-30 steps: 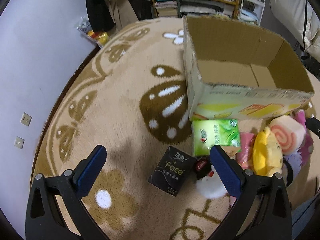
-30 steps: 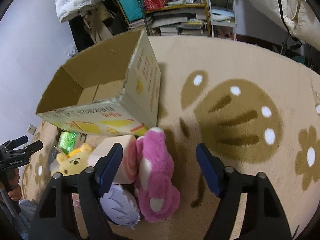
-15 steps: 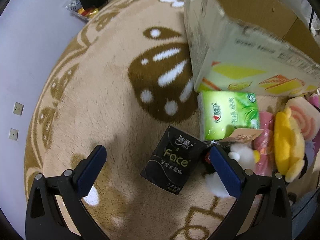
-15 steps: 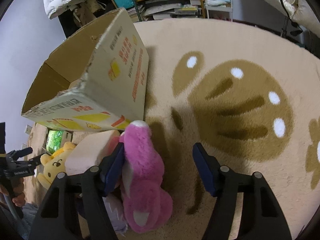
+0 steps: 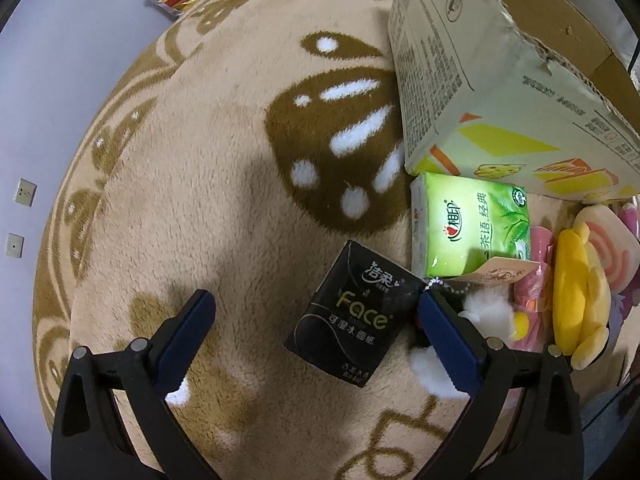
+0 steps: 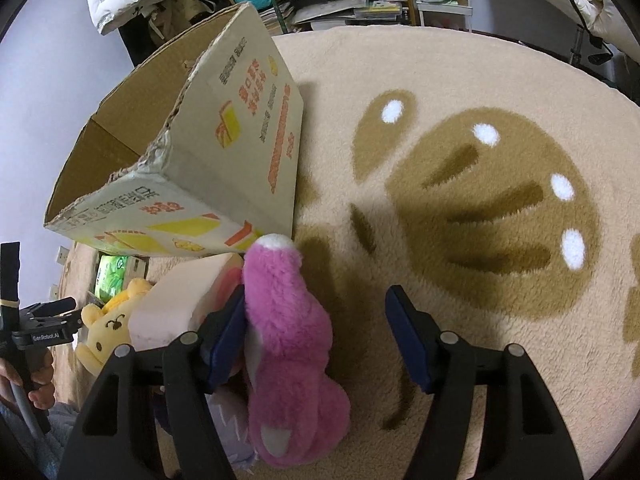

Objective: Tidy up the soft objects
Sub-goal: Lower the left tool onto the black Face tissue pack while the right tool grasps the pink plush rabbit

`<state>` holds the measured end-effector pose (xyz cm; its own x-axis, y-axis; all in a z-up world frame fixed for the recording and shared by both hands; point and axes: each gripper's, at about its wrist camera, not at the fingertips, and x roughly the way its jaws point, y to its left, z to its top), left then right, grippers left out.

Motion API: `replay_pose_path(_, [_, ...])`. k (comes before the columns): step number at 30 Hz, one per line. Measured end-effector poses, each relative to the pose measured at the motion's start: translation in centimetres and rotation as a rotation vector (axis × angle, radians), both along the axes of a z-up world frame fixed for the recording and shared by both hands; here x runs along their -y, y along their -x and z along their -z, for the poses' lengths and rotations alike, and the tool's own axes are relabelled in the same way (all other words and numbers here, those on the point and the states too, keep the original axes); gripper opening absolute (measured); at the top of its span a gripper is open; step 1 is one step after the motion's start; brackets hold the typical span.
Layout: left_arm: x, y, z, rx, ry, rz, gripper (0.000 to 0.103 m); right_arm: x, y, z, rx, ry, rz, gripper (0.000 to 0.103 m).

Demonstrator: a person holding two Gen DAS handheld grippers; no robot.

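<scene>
Right gripper [image 6: 316, 340]: jaws closing around the pink plush toy [image 6: 288, 344], which lies between them; the left pad touches its flank, while the right pad stands clear, with rug showing in the gap, so nothing is gripped yet. Against the view a second earlier, the gripper sits lower and its jaws are narrower. Judged step: grasping the first toy for the cardboard box [image 6: 224, 152], which stands open at 11 o'clock from the toy.

Left gripper [image 5: 316, 344]: jaws wide apart and empty, bracketing the black tissue pack [image 5: 352, 316]. A second earlier the pack looked smaller and the box floor was visible; now only the box's outer wall shows. The green tissue pack [image 5: 472, 228] lies at 1 o'clock from the black one, touching the box.
</scene>
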<state>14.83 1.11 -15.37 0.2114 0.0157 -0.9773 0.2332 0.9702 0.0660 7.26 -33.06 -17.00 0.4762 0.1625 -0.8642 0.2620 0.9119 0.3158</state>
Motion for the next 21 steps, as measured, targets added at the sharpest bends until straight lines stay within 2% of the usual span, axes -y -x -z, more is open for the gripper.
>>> replay_pose_path(6, [-0.6,-0.3,0.3,-0.016,0.024,-0.018,0.094,-0.6,0.0,0.2,0.001,-0.010,-0.009,0.065])
replay_pose_path(12, [-0.9,-0.8,0.9,-0.031,0.039,-0.026,0.083,-1.3,-0.2,0.4,0.002,-0.038,-0.037,0.054])
replay_pose_path(14, [-0.8,-0.9,1.3,-0.042,0.023,-0.023,0.077,-1.7,-0.3,0.6,-0.006,-0.049,-0.053,0.049])
replay_pose_path(18, [-0.5,-1.0,1.9,-0.037,-0.016,-0.013,0.072,-2.0,-0.3,0.9,-0.012,-0.059,-0.057,0.048])
replay_pose_path(21, [-0.4,-0.9,2.0,-0.034,-0.031,-0.023,0.064,-1.9,-0.3,1.2,-0.021,-0.074,-0.058,0.046])
